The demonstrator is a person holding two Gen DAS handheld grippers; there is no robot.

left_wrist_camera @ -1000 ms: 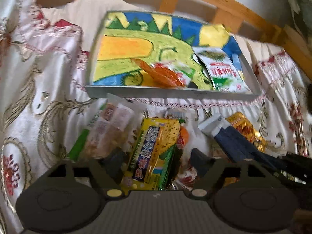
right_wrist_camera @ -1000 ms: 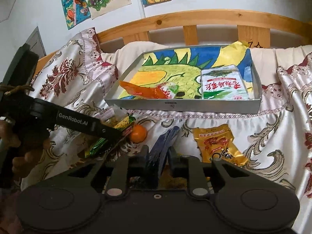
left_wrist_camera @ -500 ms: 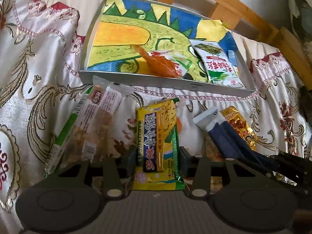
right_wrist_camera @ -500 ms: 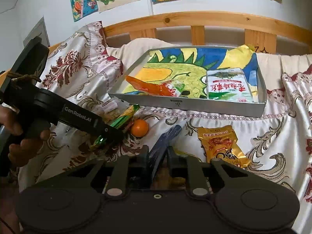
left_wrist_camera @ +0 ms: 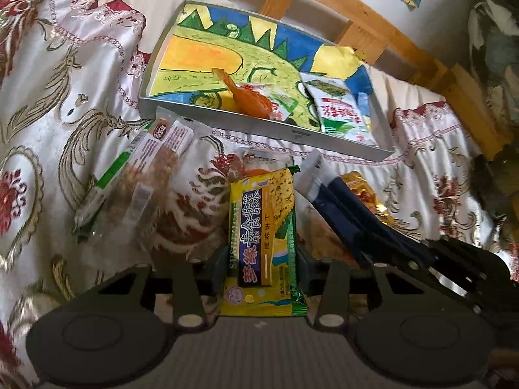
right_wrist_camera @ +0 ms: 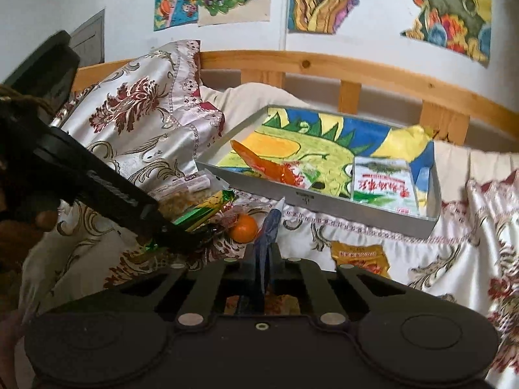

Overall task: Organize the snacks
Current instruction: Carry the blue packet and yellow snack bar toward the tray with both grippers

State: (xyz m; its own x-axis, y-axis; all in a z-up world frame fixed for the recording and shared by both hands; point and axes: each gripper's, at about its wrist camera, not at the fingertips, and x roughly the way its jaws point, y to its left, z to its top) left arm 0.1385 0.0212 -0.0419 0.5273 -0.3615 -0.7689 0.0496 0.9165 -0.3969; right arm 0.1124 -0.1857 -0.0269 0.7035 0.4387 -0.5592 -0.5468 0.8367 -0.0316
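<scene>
My left gripper (left_wrist_camera: pixel 261 259) is shut on a yellow and green cracker packet (left_wrist_camera: pixel 262 240), lifted off the cloth; it also shows in the right wrist view (right_wrist_camera: pixel 201 210). My right gripper (right_wrist_camera: pixel 262 256) is shut on a dark blue snack packet (right_wrist_camera: pixel 267 236), seen in the left wrist view (left_wrist_camera: pixel 343 207) too. A grey tray (left_wrist_camera: pixel 259 126) with a dinosaur drawing holds an orange packet (left_wrist_camera: pixel 249 97) and a white and green packet (left_wrist_camera: pixel 340 110). The tray (right_wrist_camera: pixel 324 201) lies ahead of both grippers.
On the patterned satin cloth lie a long clear and green snack packet (left_wrist_camera: pixel 136 175), a gold packet (right_wrist_camera: pixel 360 256) and a small orange fruit (right_wrist_camera: pixel 243 228). A wooden bed rail (right_wrist_camera: pixel 356 71) runs behind the tray. Drawings hang on the wall.
My left gripper closed on the yellow and green packet and lifted it. My right gripper rose and tilted with the blue packet, so the view now takes in more wall.
</scene>
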